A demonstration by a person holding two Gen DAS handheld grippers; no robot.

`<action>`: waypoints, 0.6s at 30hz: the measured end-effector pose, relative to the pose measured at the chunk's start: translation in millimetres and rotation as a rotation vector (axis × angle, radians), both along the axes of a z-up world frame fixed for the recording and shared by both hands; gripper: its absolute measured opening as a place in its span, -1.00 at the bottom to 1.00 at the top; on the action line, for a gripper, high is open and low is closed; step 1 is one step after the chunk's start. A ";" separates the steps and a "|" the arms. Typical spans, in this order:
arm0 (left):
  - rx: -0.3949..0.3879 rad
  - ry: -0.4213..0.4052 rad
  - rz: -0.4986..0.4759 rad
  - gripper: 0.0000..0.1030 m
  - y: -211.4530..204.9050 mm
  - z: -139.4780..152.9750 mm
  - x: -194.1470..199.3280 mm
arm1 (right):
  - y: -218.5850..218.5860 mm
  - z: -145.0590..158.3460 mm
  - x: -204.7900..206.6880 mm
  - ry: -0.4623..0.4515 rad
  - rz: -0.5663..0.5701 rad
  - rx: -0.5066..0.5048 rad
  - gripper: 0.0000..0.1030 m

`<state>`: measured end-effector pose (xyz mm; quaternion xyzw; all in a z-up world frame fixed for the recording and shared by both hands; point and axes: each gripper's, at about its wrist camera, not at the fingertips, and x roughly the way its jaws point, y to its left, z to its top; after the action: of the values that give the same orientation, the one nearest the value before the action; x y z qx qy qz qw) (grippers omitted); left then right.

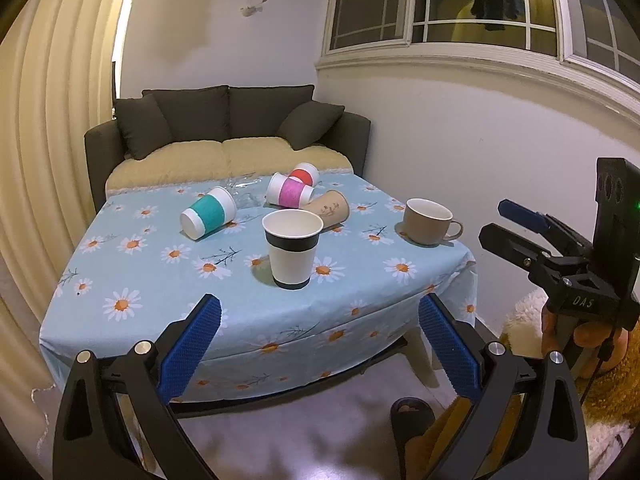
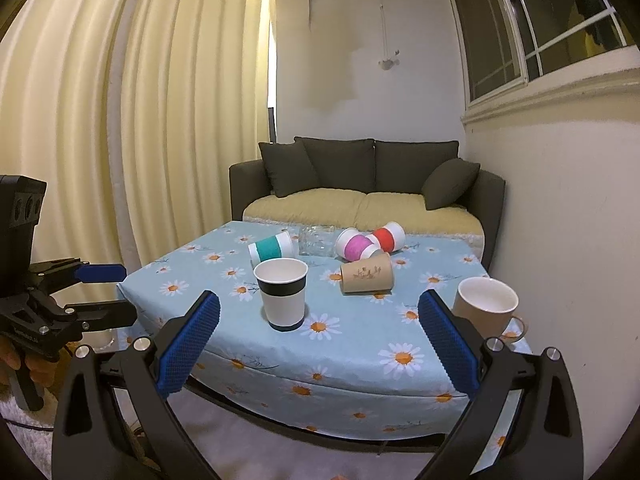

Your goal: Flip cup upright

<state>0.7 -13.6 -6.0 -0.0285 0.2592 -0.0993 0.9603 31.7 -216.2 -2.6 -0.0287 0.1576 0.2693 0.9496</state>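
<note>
A white paper cup with a black band (image 1: 293,254) (image 2: 281,293) stands upright near the table's front. Behind it several cups lie on their sides: teal-banded (image 1: 208,212) (image 2: 272,249), pink-banded (image 1: 289,195) (image 2: 357,249), red-banded (image 1: 305,174) (image 2: 390,236) and brown kraft (image 1: 329,209) (image 2: 367,278). A beige mug (image 1: 429,222) (image 2: 486,307) stands upright at the right. My left gripper (image 1: 320,320) and right gripper (image 2: 320,318) are open and empty, short of the table's front edge. The right gripper (image 1: 516,224) also shows at the right of the left wrist view; the left gripper (image 2: 102,292) shows at the left of the right wrist view.
The table wears a light blue daisy cloth (image 1: 160,280) (image 2: 360,344). A clear glass (image 2: 317,240) lies on its side at the table's back. A dark sofa (image 1: 224,136) (image 2: 360,184) stands behind the table, curtains at the left, a wall at the right.
</note>
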 end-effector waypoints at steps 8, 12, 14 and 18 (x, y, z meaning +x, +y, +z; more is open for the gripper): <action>-0.007 0.008 0.011 0.87 0.2 -3.5 4.8 | 14.0 -2.4 -1.2 -0.020 0.006 -0.030 0.91; -0.002 0.011 0.014 0.87 0.1 -4.2 5.0 | 17.3 -2.6 -2.9 -0.030 0.015 -0.039 0.91; -0.003 0.011 0.013 0.87 -0.4 -4.2 4.5 | 17.2 -3.0 -2.8 -0.028 0.016 -0.040 0.91; -0.003 0.011 0.022 0.87 0.3 -4.2 5.8 | 16.7 -2.9 -3.2 -0.026 0.016 -0.036 0.91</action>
<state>6.5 -13.3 -10.2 -0.0334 0.2641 -0.0891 0.9598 28.5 -199.6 -5.5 -0.0506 0.1496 0.2736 0.9488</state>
